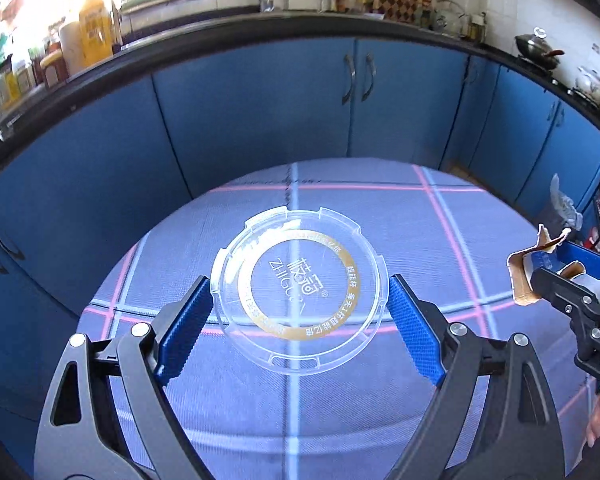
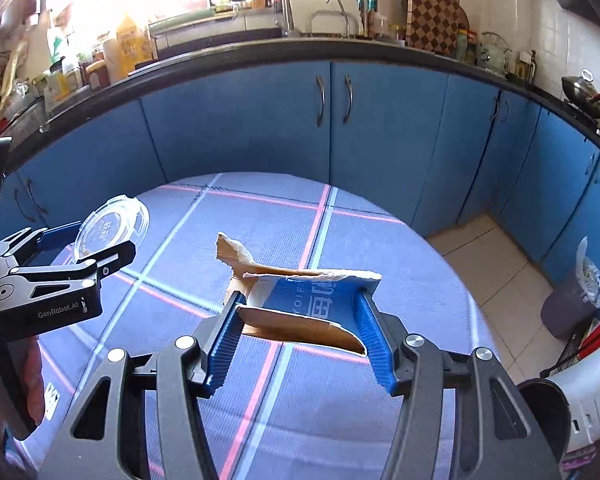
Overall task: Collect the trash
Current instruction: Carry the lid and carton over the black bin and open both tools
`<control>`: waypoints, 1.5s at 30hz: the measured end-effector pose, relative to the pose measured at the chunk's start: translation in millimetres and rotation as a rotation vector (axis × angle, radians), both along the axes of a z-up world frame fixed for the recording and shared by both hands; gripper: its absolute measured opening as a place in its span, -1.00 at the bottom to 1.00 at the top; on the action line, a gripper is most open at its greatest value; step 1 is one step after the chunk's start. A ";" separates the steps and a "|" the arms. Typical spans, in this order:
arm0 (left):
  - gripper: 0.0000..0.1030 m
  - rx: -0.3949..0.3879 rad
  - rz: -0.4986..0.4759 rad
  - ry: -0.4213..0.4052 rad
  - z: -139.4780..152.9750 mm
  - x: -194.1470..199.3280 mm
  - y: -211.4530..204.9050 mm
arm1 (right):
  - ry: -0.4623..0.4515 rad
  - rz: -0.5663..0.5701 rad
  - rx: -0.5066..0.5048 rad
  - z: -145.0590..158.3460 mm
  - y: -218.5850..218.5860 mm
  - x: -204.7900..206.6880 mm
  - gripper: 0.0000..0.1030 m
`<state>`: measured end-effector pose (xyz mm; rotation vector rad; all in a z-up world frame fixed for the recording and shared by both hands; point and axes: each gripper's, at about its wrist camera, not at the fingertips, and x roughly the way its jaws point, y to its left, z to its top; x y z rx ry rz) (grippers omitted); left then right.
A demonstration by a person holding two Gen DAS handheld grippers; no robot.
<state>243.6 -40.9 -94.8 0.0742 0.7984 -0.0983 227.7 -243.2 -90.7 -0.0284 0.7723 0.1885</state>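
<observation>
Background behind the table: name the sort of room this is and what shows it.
A home kitchen, most likely: a faucet on a dark countertop above blue cabinets, a wok on the stove, and a checkered cutting board against the tiled wall.

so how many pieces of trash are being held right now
2: a clear plastic lid in the left gripper, a torn cardboard box in the right gripper. More may lie out of view.

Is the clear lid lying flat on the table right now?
No, the clear lid is gripped at its edges by the left gripper and held tilted above the table.
</observation>
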 end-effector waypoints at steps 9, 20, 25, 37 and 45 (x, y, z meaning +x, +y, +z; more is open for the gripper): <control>0.67 0.001 -0.051 -0.050 29.2 -35.6 -25.9 | -0.047 -0.014 -0.005 27.7 -20.9 -44.6 0.06; 0.67 0.030 -0.139 -0.094 55.3 -76.6 -70.8 | -0.108 -0.042 -0.008 56.1 -47.6 -90.1 0.06; 0.67 0.050 -0.173 -0.115 63.7 -88.7 -95.2 | -0.134 -0.069 0.002 65.1 -66.0 -105.9 0.06; 0.68 0.075 -0.255 -0.158 82.7 -101.1 -165.0 | -0.180 -0.167 0.010 77.2 -127.7 -133.1 0.06; 0.68 0.083 -0.328 -0.177 89.5 -104.5 -219.8 | -0.195 -0.267 -0.008 80.4 -179.0 -141.2 0.07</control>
